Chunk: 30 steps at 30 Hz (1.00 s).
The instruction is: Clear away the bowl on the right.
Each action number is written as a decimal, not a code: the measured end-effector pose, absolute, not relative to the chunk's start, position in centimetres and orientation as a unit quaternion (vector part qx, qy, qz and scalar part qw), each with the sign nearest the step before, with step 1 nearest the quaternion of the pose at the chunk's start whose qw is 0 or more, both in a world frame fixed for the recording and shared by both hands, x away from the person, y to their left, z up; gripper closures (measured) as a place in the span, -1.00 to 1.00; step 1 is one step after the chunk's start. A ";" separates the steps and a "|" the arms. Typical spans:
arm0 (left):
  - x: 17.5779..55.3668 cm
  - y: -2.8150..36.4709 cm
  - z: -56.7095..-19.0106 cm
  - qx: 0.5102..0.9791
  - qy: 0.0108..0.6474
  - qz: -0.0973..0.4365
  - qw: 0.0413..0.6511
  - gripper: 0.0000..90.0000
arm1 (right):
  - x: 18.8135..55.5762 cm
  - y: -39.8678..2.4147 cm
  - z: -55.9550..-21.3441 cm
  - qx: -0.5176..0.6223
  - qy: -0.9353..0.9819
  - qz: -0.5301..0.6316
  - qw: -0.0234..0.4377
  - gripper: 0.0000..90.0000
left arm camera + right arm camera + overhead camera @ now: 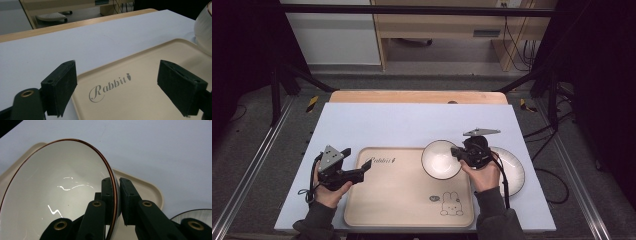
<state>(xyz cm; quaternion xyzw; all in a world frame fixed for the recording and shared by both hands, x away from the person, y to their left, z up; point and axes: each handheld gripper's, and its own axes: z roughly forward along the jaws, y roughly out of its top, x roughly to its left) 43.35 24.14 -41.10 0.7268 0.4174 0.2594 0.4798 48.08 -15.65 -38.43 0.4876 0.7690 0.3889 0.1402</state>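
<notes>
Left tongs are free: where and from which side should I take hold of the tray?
Pinch the tray's raised left rim, coming in from its left side. The left tongs hang open at that upper-left corner, and the lip looks thin enough to fit between the jaws. The right tongs hold the bowl over the tray's right corner.

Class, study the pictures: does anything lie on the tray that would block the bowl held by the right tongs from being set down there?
Nothing visible does. The tray surface is bare apart from its printed rabbit and lettering. The right tongs grip the bowl rim over the tray's far right corner.
</notes>
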 end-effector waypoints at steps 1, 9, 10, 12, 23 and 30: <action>43.4 24.1 -41.1 0.727 0.417 0.259 0.480 -0.65 | 48.2 -15.5 -38.5 0.488 0.769 0.389 0.139 0.82; 43.4 24.2 -41.1 0.727 0.417 0.259 0.480 -0.65 | 49.3 -14.3 -39.2 0.490 0.769 0.387 0.138 0.82; 43.4 24.2 -41.1 0.727 0.417 0.259 0.480 -0.65 | 49.5 -14.1 -39.3 0.491 0.769 0.386 0.139 0.82; 43.4 24.2 -41.1 0.727 0.417 0.258 0.480 -0.65 | 49.8 -13.8 -39.6 0.492 0.770 0.382 0.140 0.82; 43.4 24.2 -41.1 0.727 0.418 0.258 0.480 -0.65 | 50.6 -12.8 -40.7 0.498 0.771 0.377 0.128 0.82; 43.4 24.1 -41.2 0.727 0.418 0.257 0.480 -0.65 | 51.0 -12.3 -41.5 0.500 0.772 0.375 0.121 0.82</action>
